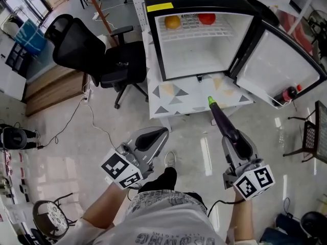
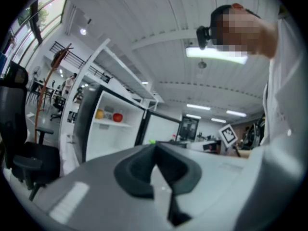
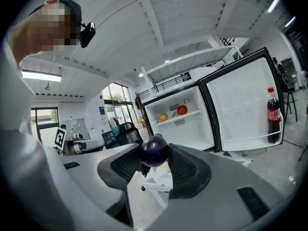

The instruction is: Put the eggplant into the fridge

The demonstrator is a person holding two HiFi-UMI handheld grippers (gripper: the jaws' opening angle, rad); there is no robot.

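Observation:
A long dark purple eggplant (image 1: 223, 120) with a green stem end points toward the open fridge (image 1: 199, 40), short of its opening. My right gripper (image 1: 234, 140) is shut on the eggplant's rear part. In the right gripper view the eggplant's round end (image 3: 154, 151) sits pinched between the two dark pads, with the fridge (image 3: 185, 121) straight ahead. My left gripper (image 1: 164, 131) hovers lower left of the fridge over the floor. Its jaws meet at the tip in the left gripper view (image 2: 154, 146), with nothing between them.
An orange (image 1: 172, 22) and a red fruit (image 1: 206, 18) lie on the fridge's upper shelf. The fridge door (image 1: 286, 65) stands open to the right with a cola bottle (image 1: 287, 94) in it. A black office chair (image 1: 97, 55) stands left; a patterned base (image 1: 173, 98) lies under the fridge.

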